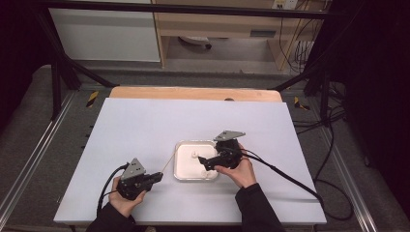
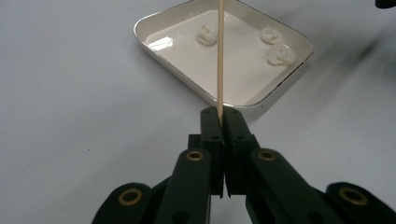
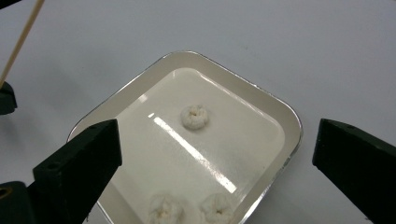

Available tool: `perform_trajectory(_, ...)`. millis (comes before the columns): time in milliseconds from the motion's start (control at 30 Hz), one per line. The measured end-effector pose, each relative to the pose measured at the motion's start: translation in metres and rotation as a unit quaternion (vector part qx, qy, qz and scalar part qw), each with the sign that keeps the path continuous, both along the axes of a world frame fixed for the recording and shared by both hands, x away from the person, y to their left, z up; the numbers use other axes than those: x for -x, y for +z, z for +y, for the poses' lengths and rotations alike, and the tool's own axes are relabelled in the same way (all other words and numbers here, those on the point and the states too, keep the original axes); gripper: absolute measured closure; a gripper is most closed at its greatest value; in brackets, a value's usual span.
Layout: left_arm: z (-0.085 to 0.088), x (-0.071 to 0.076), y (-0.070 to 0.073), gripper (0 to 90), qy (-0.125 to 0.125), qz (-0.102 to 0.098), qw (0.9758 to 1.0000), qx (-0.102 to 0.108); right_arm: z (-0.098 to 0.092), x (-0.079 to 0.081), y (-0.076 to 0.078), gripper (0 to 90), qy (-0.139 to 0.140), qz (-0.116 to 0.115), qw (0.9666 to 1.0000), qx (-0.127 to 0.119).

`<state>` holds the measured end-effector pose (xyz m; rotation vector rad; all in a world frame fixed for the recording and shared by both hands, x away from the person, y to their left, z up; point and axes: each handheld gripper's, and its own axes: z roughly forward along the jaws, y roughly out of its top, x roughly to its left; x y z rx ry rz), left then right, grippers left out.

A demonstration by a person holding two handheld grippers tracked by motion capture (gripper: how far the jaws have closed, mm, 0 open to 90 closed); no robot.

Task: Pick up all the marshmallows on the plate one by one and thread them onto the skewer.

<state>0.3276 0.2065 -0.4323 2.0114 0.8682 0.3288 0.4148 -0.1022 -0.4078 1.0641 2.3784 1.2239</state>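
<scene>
Left gripper [image 1: 153, 177] sits near the front left of the white bench [image 1: 145, 125], held in the person's left hand [image 1: 126, 199]. Its jaws are clamped tight on a thin wooden skewer [image 2: 219, 56]; in the left gripper view the stick rises straight out from between the two black pads, which meet around its lower end. In the high view the skewer [image 1: 168, 163] slants up and right from the jaw tips toward the left edge of the tray.

White square tray [image 1: 180, 173] with a metal-looking rim lies at bench centre, a bit right of the left gripper. Three small white dough-like lumps lie in it: one lump [image 3: 194, 116] alone near the tray middle, two lumps [image 3: 164, 209] side by side near one edge, close together; can't tell if they touch. All three lie loose on the tray floor, nothing touching them.

Right gripper [image 1: 203, 162] is over the right part of the tray, held in the right hand [image 1: 241, 170], pointing left and down. Its jaws stand wide apart; in the right gripper view the two black jaws frame the tray [image 3: 280, 116] with nothing between them, well above the lumps. Skewer tip [image 3: 18, 44] shows at that view's upper left.

Cables trail from both grippers to the bench edges.
</scene>
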Motion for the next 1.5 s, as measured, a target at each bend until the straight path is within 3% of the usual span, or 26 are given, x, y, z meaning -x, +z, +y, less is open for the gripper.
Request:
perform_trajectory(400, 0.002, -0.001, -0.001, 88.3, 0.003, 0.002, 1.0000, 0.007, 0.037, -0.023, -0.010, 14.6, 0.013, 0.017, 0.9995, 0.025)
perform_trajectory(700, 0.002, -0.002, -0.001, 88.3, 0.002, 0.004, 1.0000, 0.007, 0.046, -0.032, -0.028, 34.1, 0.033, 0.019, 0.9966, 0.073)
perform_trajectory(833, 0.003, -0.002, -0.001, 88.3, 0.003, 0.003, 1.0000, 0.008, 0.047, -0.032, -0.031, 42.5, 0.038, 0.019, 0.9957, 0.082)
perform_trajectory(1000, 0.003, -0.002, -0.001, 88.3, 0.003, 0.003, 0.9999, 0.009, 0.048, -0.032, -0.035, 54.5, 0.047, 0.023, 0.9957, 0.077)
perform_trajectory(1200, 0.002, -0.002, -0.001, 88.3, 0.003, 0.002, 0.9999, 0.010, 0.049, -0.031, -0.037, 62.5, 0.048, 0.022, 0.9957, 0.077)
perform_trajectory(1500, 0.002, 0.000, 0.000, 88.3, 0.002, -0.003, 0.9999, 0.015, 0.046, -0.030, -0.035, 68.8, 0.039, 0.024, 0.9968, 0.065)
